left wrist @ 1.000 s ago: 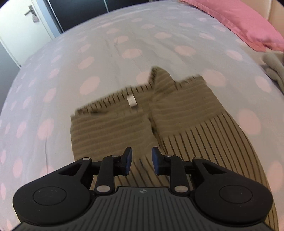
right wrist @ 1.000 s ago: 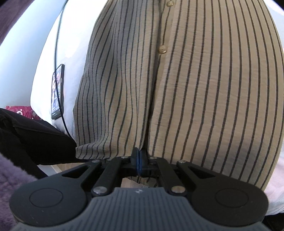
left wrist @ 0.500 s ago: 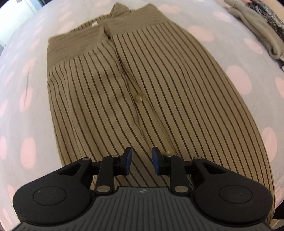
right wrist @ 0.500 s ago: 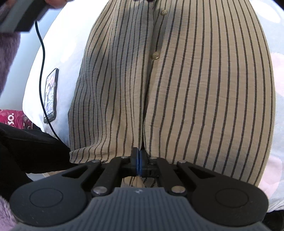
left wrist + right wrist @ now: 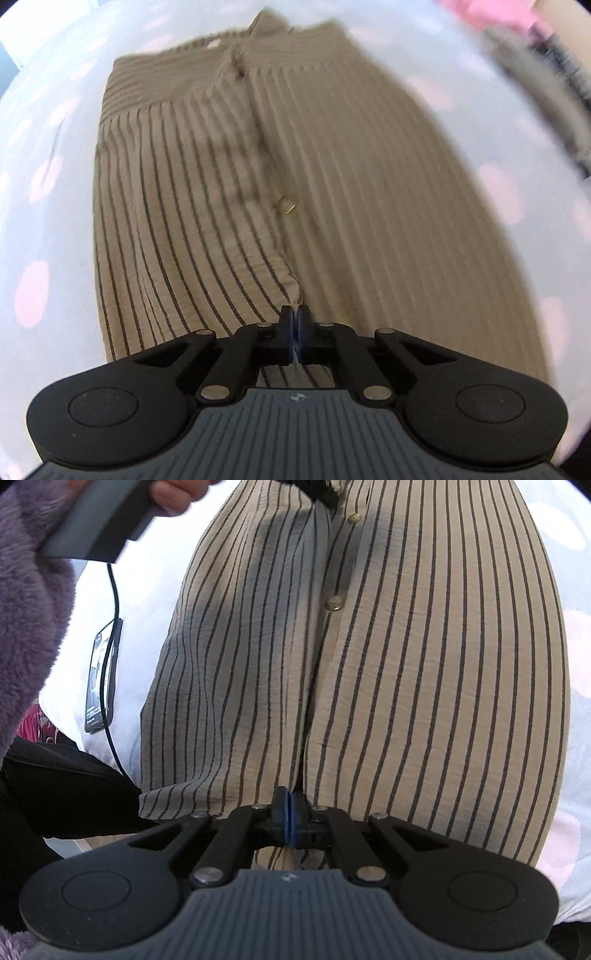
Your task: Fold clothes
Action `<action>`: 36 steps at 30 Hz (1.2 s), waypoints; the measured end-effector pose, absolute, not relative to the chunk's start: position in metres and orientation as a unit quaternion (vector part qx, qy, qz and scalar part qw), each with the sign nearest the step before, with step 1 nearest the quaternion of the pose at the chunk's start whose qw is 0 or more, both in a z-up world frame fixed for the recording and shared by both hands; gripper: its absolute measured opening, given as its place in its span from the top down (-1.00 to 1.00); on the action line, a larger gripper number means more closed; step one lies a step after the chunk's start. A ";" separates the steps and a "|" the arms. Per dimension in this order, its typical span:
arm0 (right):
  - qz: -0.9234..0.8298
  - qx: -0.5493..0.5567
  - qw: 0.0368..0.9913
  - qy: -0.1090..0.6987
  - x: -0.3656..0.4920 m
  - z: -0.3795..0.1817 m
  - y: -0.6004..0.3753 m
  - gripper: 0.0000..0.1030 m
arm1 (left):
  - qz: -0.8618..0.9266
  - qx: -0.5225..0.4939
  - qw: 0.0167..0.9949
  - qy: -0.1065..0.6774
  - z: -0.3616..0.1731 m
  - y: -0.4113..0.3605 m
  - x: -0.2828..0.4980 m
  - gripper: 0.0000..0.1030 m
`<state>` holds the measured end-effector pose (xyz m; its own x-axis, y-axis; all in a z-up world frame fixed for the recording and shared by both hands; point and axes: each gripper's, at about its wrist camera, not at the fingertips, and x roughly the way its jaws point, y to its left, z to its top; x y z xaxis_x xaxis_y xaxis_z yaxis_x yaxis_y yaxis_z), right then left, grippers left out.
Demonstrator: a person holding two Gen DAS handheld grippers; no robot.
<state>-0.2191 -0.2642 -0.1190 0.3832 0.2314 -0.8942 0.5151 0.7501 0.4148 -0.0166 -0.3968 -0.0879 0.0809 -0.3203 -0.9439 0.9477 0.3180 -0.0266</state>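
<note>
Left tool (image 5: 295,317): jaws pressed together on a raised ridge of the striped shirt (image 5: 229,206) along its button placket, apparently so that the front can be lifted for a fold. Right tool (image 5: 287,805): jaws likewise clamped on the shirt's hem at the centre opening, close to the near edge of the bed (image 5: 576,738); judged to be holding the lower end for the fold. The shirt lies flat, front up, lengthwise on the spotted bedcover (image 5: 37,229), hem nearest, collar farthest. Buttons (image 5: 334,602) run up the placket beyond the right tool. To the shirt's left, near the bed's edge, a phone (image 5: 99,686) lies with its cable (image 5: 115,602). Beyond that, a hand (image 5: 177,491) in a purple fleece sleeve (image 5: 29,609) holds the left tool's handle. Farthest, blurred, a pink pillow (image 5: 487,11) at the bed's far right corner.
</note>
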 end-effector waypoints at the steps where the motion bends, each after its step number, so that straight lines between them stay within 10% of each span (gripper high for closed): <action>1: -0.093 0.342 0.759 0.547 -0.219 -0.119 -0.264 0.97 | -0.499 0.316 0.651 0.477 -0.081 -0.395 -0.016 1.00; 10: -0.088 0.348 0.753 0.552 -0.195 -0.127 -0.255 0.97 | -0.507 0.331 0.622 0.496 -0.098 -0.402 -0.019 0.96; 14: -0.093 0.366 0.743 0.553 -0.203 -0.130 -0.261 0.97 | -0.500 0.334 0.619 0.505 -0.101 -0.395 -0.021 0.50; 32: -0.096 0.409 0.735 0.532 -0.210 -0.138 -0.257 0.90 | -0.570 0.480 0.523 0.415 -0.077 -0.196 -0.106 0.45; 36: -0.092 0.407 0.738 0.530 -0.216 -0.135 -0.257 0.89 | -0.588 0.515 0.503 0.369 -0.079 -0.162 -0.136 0.16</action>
<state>-0.2163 -0.2573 -0.1355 0.4215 0.2958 -0.8572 0.5670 0.6517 0.5037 -0.1361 -0.1620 -0.0788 0.0364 -0.2121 -0.9766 0.9713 -0.2222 0.0845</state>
